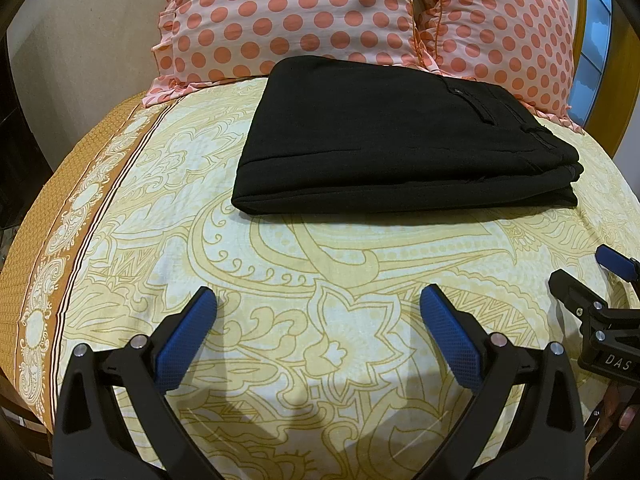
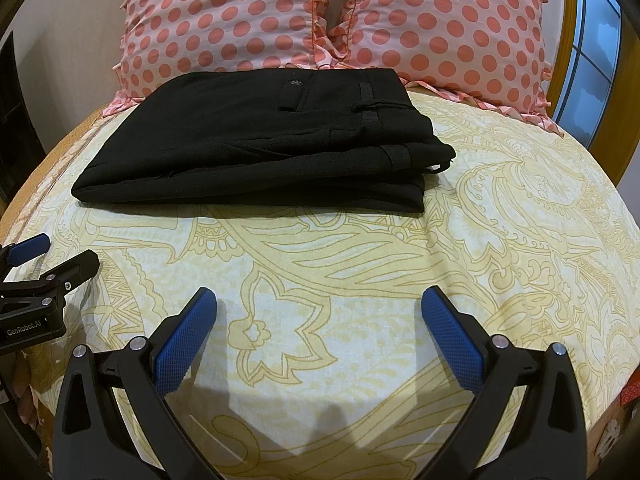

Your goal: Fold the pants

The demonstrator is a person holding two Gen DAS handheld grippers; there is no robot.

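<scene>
From the left wrist view, we hold the left tongs (image 1: 318, 306) spread wide over bare bedsheet, pinching nothing. The pants (image 1: 396, 136) lie well apart from them, toward the head edge of the bed (image 1: 120, 248), already stacked into a compact black rectangle just in front of two dotted pillows (image 1: 288, 12). A button flap and a belt loop show on the top layer. At the right edge of this view we see part of the right tongs (image 1: 592, 276), with the letters "DAS" readable on the body.

From the right wrist view, the right tongs (image 2: 320, 306) are likewise spread and empty, low above the sheet. The pants (image 2: 260, 144) sit toward the head edge, their far side touching or just meeting the pillows (image 2: 224, 20). Here the layers look slightly staggered at the waistband end, and a small loop sticks out at the near right corner of the stack. The left tongs (image 2: 52, 256) show at the left edge, marked "GenRobot.AI".

We judge the folding essentially done. If any step remains, it is tidying: we would bring one set of tongs to the staggered waistband corner, pinch only the upper layers, and nudge them square, while the other presses the stack so it does not slide toward the pillows.
</scene>
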